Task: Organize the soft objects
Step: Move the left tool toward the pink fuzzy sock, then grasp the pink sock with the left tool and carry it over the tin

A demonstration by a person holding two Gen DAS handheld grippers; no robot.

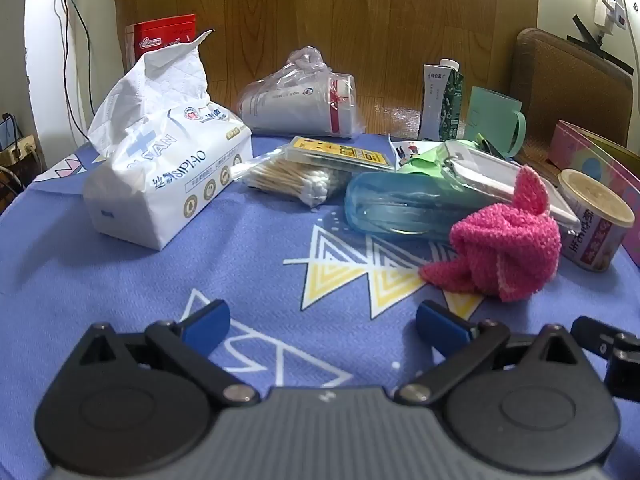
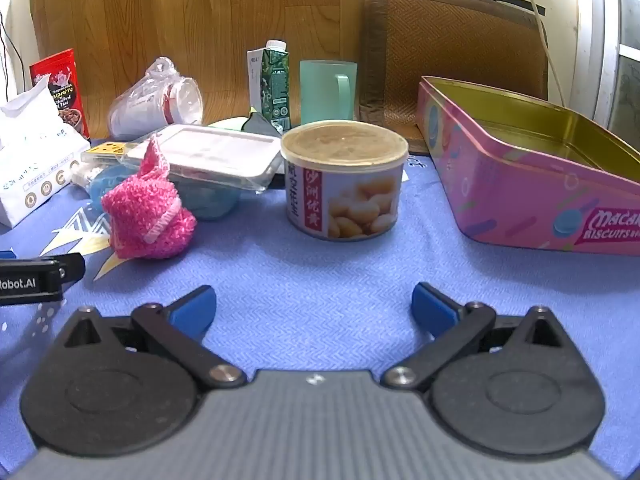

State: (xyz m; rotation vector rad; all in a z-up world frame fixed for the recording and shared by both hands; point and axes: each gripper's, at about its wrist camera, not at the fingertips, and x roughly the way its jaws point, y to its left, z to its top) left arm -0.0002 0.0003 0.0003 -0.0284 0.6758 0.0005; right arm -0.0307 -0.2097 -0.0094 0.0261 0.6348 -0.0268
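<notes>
Both tools gape with nothing between their fingers: left tool, right tool. The pink knitted cloth lies on the counter, beside a tin. Only the right view shows the open pink biscuit box; only the left, cotton swabs. Bare blue cloth lies before each tool.

The pink biscuit tin runs off the right edge of the right wrist view, its lettering cut short. The tissue pack is clipped at the left edge there. The blue transparent container is partly covered by the pink knitted cloth. The red packet stands half hidden behind the tissues.
</notes>
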